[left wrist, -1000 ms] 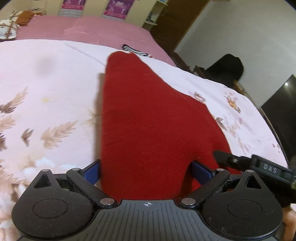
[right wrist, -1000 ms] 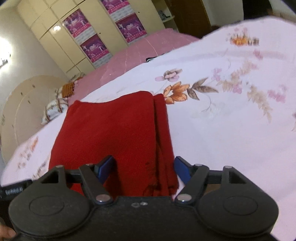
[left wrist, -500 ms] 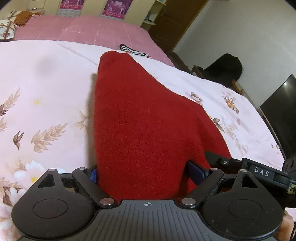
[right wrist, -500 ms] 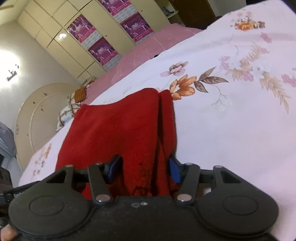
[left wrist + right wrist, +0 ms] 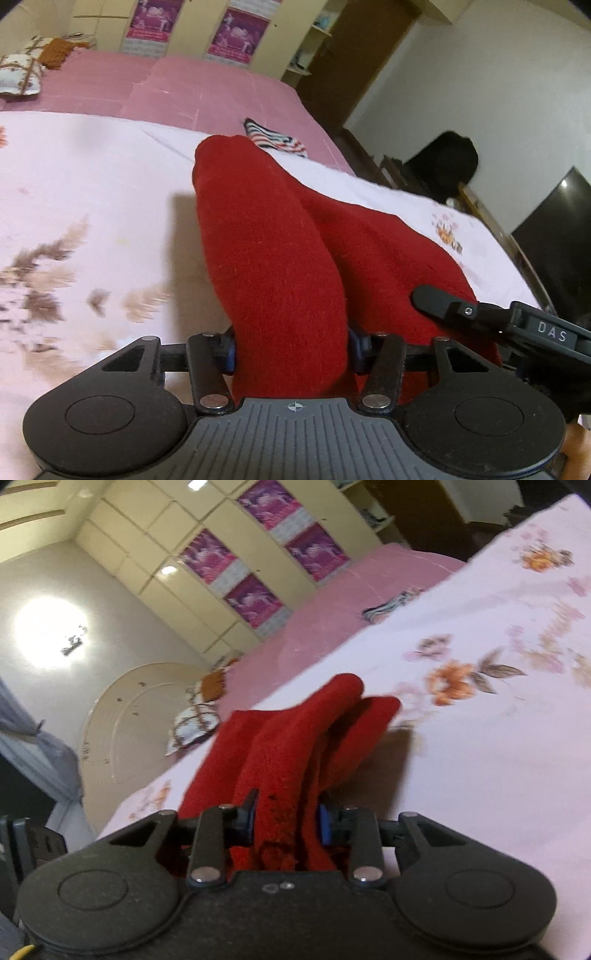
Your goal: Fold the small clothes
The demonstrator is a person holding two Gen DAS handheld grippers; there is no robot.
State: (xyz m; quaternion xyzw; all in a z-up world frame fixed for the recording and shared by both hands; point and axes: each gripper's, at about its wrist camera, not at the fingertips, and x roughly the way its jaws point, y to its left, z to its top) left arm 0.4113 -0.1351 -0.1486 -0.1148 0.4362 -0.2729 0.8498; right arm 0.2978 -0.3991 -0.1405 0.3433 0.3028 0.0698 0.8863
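Note:
A red knit garment [image 5: 280,243] lies on the floral bed sheet [image 5: 92,192], bunched into ridges and lifted at its near edge. My left gripper [image 5: 291,349] is shut on its near left part. My right gripper [image 5: 286,818] is shut on its near right part, where the red garment [image 5: 295,738] rises in folds off the sheet. The right gripper's body [image 5: 491,317] shows at the right of the left wrist view, beside the cloth. The fingertips are buried in the fabric.
A striped cloth [image 5: 275,138] lies beyond the garment near the pink bedspread [image 5: 166,88]. Pillows [image 5: 22,70] sit at the head of the bed. Wardrobe doors [image 5: 236,572], a dark chair [image 5: 443,162] and a TV screen [image 5: 554,236] surround the bed.
Both grippers closed on the near edge of the red garment and lifted it. The flat cloth is now gathered into raised folds, and both views tilted upward.

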